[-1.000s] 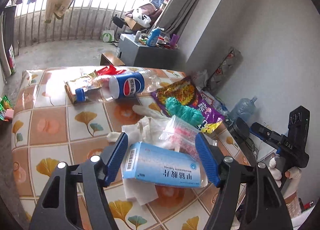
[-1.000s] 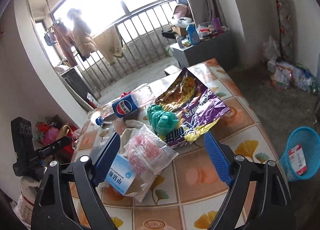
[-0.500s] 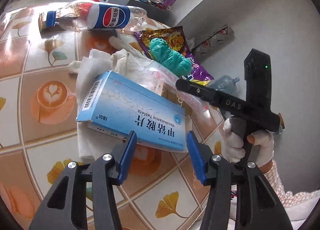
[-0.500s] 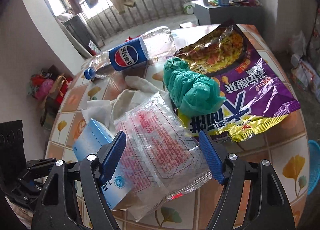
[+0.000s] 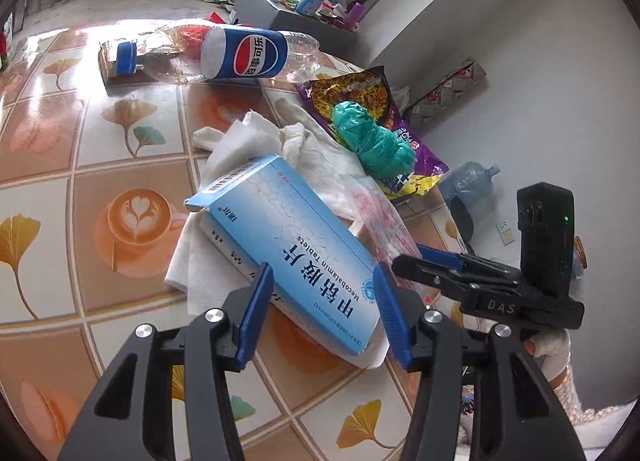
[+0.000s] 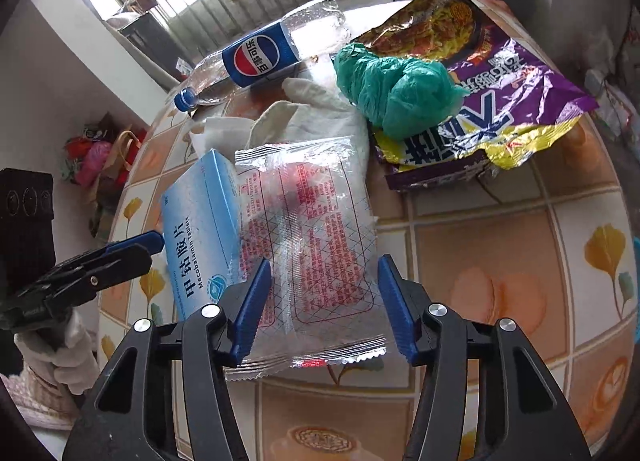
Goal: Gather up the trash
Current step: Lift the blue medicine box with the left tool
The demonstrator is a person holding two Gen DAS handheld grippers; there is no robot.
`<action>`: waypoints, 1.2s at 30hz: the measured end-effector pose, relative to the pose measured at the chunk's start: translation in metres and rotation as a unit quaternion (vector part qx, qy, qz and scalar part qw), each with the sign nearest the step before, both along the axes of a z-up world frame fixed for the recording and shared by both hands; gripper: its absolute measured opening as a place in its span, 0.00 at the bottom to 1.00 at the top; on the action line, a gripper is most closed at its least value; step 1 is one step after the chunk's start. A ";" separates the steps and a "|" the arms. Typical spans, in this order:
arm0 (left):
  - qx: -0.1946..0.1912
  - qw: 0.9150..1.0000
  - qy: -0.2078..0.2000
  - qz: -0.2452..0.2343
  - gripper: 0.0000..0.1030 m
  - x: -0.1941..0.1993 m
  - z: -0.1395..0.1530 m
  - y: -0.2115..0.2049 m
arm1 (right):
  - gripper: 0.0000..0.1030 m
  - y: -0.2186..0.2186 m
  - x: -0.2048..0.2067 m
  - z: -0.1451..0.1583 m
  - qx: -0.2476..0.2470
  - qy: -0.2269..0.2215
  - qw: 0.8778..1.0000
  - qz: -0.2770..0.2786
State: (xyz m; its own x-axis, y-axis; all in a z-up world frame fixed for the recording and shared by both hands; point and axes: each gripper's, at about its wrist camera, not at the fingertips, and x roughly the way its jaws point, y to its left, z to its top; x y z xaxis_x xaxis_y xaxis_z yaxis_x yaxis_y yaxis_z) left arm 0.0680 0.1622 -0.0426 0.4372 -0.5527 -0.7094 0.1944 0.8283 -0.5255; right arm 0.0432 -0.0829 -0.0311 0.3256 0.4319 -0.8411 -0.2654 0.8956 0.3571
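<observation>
A blue tablet box (image 5: 288,237) lies on white tissue (image 5: 248,141) on the tiled table. My left gripper (image 5: 322,311) is open, its fingers on either side of the box's near end, not clamped. A clear printed plastic wrapper (image 6: 312,237) lies beside the box (image 6: 200,221). My right gripper (image 6: 324,307) is open and straddles the wrapper's near end. Behind lie a green plastic bag (image 6: 392,89), a purple snack bag (image 6: 492,73) and a Pepsi bottle (image 6: 260,55); the bottle also shows in the left wrist view (image 5: 244,53).
The tiled table (image 5: 80,197) ends close on the right, where a water jug (image 5: 470,185) stands on the floor. The right gripper's body (image 5: 500,285) shows right of the box. Bags (image 6: 100,153) lie on the floor left of the table.
Both grippers moved down and closer to the table. The left fingers now flank the blue box's end; the right fingers now flank the clear wrapper. Both openings have narrowed.
</observation>
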 end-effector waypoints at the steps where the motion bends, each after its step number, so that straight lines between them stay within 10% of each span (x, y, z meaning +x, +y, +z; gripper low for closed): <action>1: 0.009 1.000 -0.004 0.005 0.49 0.001 0.001 0.001 | 0.49 0.002 -0.006 -0.001 0.007 0.005 1.000 0.000; 8: 0.049 0.999 -0.001 0.013 0.61 0.005 0.006 -0.002 | 0.42 -0.011 -0.028 0.002 0.044 0.015 0.999 -0.025; 20: 0.147 0.985 0.003 0.096 0.82 0.013 0.007 -0.044 | 0.42 -0.053 -0.025 0.007 -0.037 -0.043 0.995 -0.087; 28: 0.227 0.964 -0.023 0.139 0.82 0.022 0.001 -0.063 | 0.53 -0.055 -0.028 -0.002 -0.051 -0.043 0.995 -0.077; 36: 0.241 0.960 0.002 0.143 0.81 0.020 -0.008 -0.065 | 0.68 -0.051 -0.025 -0.008 -0.060 -0.043 0.995 -0.067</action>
